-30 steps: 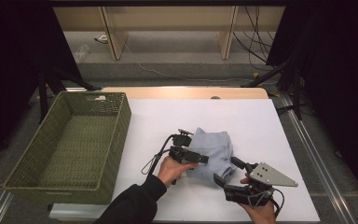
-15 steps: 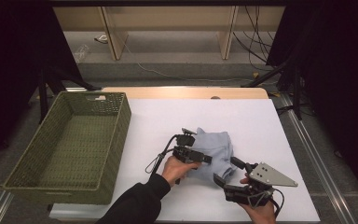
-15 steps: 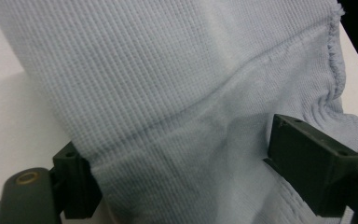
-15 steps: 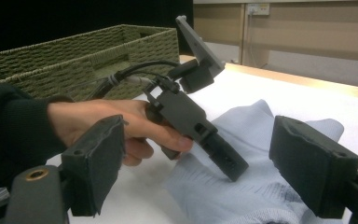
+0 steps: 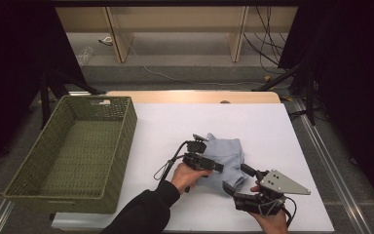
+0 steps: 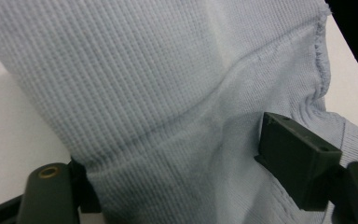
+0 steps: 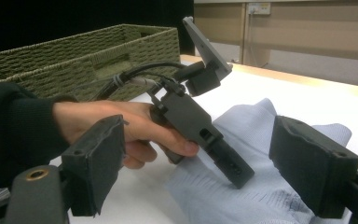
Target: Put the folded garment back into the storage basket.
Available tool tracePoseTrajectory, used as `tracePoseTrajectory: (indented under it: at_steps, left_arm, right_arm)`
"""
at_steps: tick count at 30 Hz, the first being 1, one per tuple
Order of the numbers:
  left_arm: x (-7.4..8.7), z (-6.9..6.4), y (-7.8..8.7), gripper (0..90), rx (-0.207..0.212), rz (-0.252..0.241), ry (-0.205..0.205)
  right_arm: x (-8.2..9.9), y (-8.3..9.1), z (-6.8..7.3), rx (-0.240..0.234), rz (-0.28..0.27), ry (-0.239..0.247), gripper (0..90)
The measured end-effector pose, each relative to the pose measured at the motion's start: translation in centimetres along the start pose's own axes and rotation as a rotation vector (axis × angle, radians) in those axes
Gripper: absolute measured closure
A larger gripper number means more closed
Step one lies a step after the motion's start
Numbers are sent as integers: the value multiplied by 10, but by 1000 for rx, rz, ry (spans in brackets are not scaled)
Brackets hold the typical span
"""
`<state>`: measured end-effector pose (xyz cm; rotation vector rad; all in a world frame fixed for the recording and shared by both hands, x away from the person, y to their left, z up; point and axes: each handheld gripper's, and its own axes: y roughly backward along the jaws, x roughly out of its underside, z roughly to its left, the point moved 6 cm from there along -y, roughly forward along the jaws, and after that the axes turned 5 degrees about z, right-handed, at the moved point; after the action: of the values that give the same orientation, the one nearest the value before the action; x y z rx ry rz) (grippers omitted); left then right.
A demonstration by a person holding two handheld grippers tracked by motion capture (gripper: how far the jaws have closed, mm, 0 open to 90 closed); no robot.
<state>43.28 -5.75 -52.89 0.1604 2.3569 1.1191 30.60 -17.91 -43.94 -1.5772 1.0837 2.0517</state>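
Note:
A light blue knit cloth (image 5: 228, 155) lies crumpled on the white table (image 5: 272, 131), right of centre. My left gripper (image 5: 218, 168) reaches onto its near left part, held by a hand in a dark sleeve. In the left gripper view a raised fold of the cloth (image 6: 144, 70) stands between the jaws of the left gripper (image 6: 182, 158), which have just been closing; they still stand wide and do not pinch it. My right gripper (image 5: 234, 178) rests open at the cloth's front right edge, and its own view faces the left gripper (image 7: 228, 168) and the cloth (image 7: 270, 126).
A green woven basket (image 5: 126, 131) stands on the table's left side, also seen behind the hand (image 7: 112, 121) in the right gripper view as the basket (image 7: 74, 60). White tabletop stretches behind and right of the cloth. Cables trail on the floor beyond the far edge.
The left gripper has edged a little to the right, further onto the cloth. The right gripper and the basket have not moved.

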Motion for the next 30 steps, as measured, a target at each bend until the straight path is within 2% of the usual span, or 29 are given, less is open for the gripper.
tracePoseTrajectory:
  at_steps: [7, 8, 9, 14, 15, 18, 30]
  left_arm:
    - [0, -1, 1, 351, -9, -6, -29]
    - [0, -1, 1, 401, -12, -7, -35]
    - [0, -1, 1, 401, -14, -8, -37]
    - [-1, 0, 5, 553, -10, -23, -57]
    - [-1, -1, 6, 618, -11, -27, -61]
    - [-1, -3, 7, 665, -12, -40, -78]
    - [-2, -10, 15, 705, 8, -63, -122]
  right_arm:
    - [0, 0, 0, 1, -1, -1, 192]
    - [0, 0, 0, 0, -3, -2, 192]
    - [0, 0, 0, 0, -3, -2, 192]
    - [-1, 0, 0, 0, -4, -1, 192]
    - [0, 0, 0, 1, -1, -3, 192]
    - [-1, 0, 0, 0, -3, 0, 192]
    - [0, 0, -1, 0, -3, -3, 192]
